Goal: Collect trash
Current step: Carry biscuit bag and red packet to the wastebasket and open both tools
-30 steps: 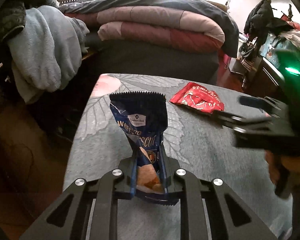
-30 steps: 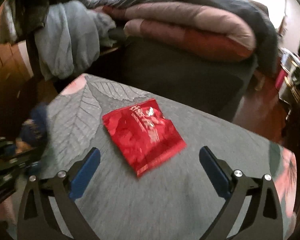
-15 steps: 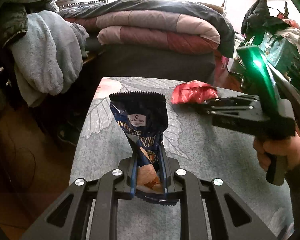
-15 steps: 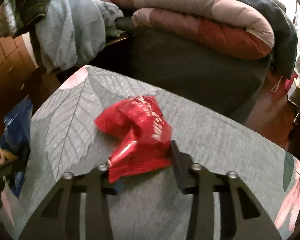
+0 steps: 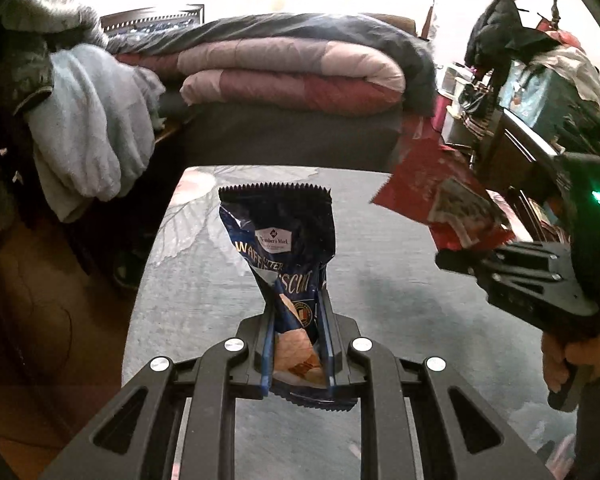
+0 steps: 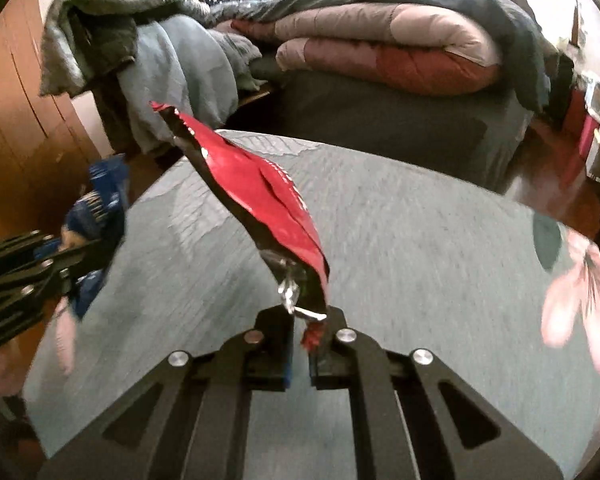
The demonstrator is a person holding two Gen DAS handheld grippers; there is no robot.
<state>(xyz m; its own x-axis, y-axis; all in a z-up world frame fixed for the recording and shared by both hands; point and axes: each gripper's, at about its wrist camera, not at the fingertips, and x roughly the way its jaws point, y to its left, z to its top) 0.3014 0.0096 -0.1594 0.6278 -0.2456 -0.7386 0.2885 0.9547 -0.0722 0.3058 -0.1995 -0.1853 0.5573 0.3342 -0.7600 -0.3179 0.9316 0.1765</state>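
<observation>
My left gripper [image 5: 298,320] is shut on a dark blue biscuit wrapper [image 5: 284,240] that stands upright above the grey leaf-print table [image 5: 380,280]. My right gripper [image 6: 306,322] is shut on a crumpled red snack wrapper [image 6: 268,192] and holds it in the air above the table [image 6: 420,260]. In the left wrist view the red wrapper [image 5: 440,196] hangs at the right, with the right gripper [image 5: 452,254] below it. In the right wrist view the left gripper [image 6: 100,258] and the blue wrapper [image 6: 96,216] show at the left edge.
A bed with folded pink and maroon quilts [image 5: 292,76] lies beyond the table. A pale blue blanket [image 5: 88,120] hangs at the left. Cluttered furniture with clothes [image 5: 540,80] stands at the right. Wooden floor [image 5: 40,340] lies left of the table.
My right gripper closed on the red wrapper and lifted it off the table. My left gripper kept holding the blue wrapper and barely moved.
</observation>
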